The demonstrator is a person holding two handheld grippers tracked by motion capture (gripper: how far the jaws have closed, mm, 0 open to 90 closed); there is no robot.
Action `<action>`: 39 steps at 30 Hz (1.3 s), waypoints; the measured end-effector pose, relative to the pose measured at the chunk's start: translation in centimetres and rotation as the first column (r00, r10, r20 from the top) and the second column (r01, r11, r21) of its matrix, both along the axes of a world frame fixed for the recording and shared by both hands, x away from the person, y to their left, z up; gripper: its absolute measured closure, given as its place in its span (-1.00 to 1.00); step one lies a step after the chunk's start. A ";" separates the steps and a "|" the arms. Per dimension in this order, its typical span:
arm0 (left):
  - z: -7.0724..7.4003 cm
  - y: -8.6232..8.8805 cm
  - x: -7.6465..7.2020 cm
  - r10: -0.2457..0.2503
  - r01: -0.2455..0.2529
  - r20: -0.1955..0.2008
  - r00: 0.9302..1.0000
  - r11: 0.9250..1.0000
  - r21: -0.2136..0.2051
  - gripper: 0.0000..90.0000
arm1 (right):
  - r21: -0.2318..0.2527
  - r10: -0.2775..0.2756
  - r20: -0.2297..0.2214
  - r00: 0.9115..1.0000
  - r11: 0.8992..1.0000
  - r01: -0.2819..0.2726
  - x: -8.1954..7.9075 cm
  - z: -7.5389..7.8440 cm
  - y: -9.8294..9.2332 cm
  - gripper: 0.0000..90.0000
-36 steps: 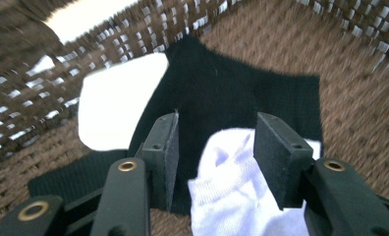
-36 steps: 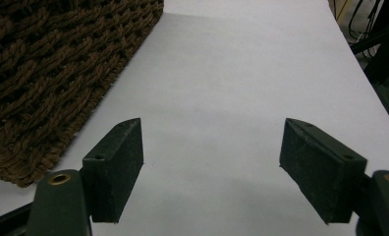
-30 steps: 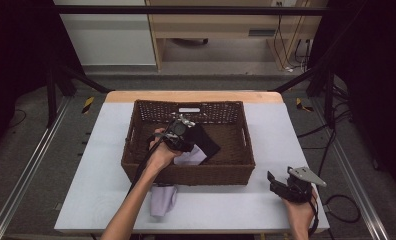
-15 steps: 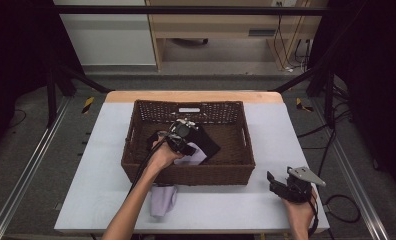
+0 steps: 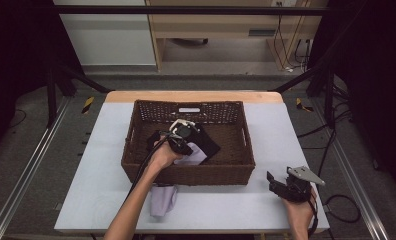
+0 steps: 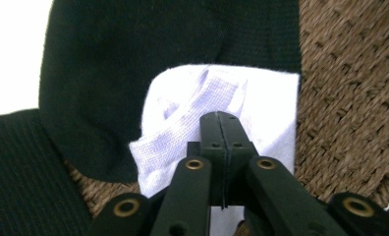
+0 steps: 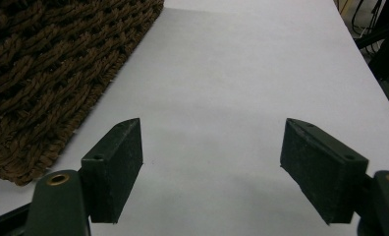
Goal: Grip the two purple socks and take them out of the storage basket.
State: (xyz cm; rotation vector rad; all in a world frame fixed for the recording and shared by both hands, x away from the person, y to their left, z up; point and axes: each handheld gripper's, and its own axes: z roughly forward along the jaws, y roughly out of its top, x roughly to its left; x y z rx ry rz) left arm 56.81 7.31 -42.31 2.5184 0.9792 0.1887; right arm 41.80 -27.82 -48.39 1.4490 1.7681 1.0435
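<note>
A brown wicker basket [image 5: 186, 175] stands mid-table and holds a black cloth [image 5: 209, 142] with a pale lavender-white cloth [image 5: 197, 156] lying on it. My left gripper [image 5: 187, 149] reaches into the basket from the front. Its jaws are pressed together at the edge of the pale cloth [image 6: 261, 108], which bunches up toward the tips [image 6: 222, 116]. The black cloth [image 6: 133, 59] lies beyond it over the weave [image 6: 349, 98]. My right gripper [image 5: 272, 182] rests open above the table near the front right corner, nothing between its pads [image 7: 212, 152].
A second pale cloth [image 5: 163, 198] lies on the white table [image 5: 86, 190] in front of the basket, under the left forearm. The basket's corner [image 7: 45, 64] shows to the left of the right gripper, with bare tabletop [image 7: 241, 73] ahead.
The left hand and gripper have shifted slightly right and down inside the basket onto the pale cloth. The right gripper has stayed where it was.
</note>
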 end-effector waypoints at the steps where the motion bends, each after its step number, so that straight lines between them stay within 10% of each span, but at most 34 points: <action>1: 0.2 0.1 0.0 0.004 -0.004 0.013 1.000 1.000 -0.008 0.98 | 0.001 -0.001 0.000 1.000 1.000 0.001 0.0 0.0 0.0 -0.46; 5: 0.7 0.7 -0.2 0.025 -0.022 0.052 0.998 0.997 -0.072 0.98 | 0.002 0.000 0.003 1.000 1.000 0.000 -0.1 0.1 0.0 -0.46; 8: 0.6 0.5 -0.1 0.045 -0.042 0.062 0.997 0.998 -0.041 0.94 | 0.002 0.000 0.002 1.000 1.000 0.000 -0.1 0.0 0.0 -0.46; 12: -0.3 0.1 0.1 0.057 -0.058 0.034 0.998 0.998 0.016 -0.03 | 0.002 0.000 0.004 1.000 1.000 0.000 -0.1 0.0 0.0 -0.46; 16: -0.8 -0.3 0.3 0.039 -0.040 0.005 0.999 0.997 0.066 -0.20 | 0.005 -0.004 -0.002 1.000 1.000 0.004 -0.1 0.1 0.1 -0.49; 24: -0.7 -0.2 0.4 0.023 -0.019 -0.053 0.998 0.997 0.073 0.80 | 0.005 -0.003 0.002 1.000 1.000 0.003 -0.1 0.1 0.1 -0.48; 32: 0.7 0.7 -0.2 0.039 -0.036 0.061 0.997 0.998 -0.060 0.88 | 0.003 -0.004 0.004 1.000 1.000 0.004 -0.2 0.1 -0.1 -0.48; 39: 2.3 2.1 -1.0 0.102 -0.057 0.195 0.975 0.972 -0.228 0.89 | 0.011 -0.009 0.009 1.000 1.000 0.009 -0.3 0.1 -0.3 -0.47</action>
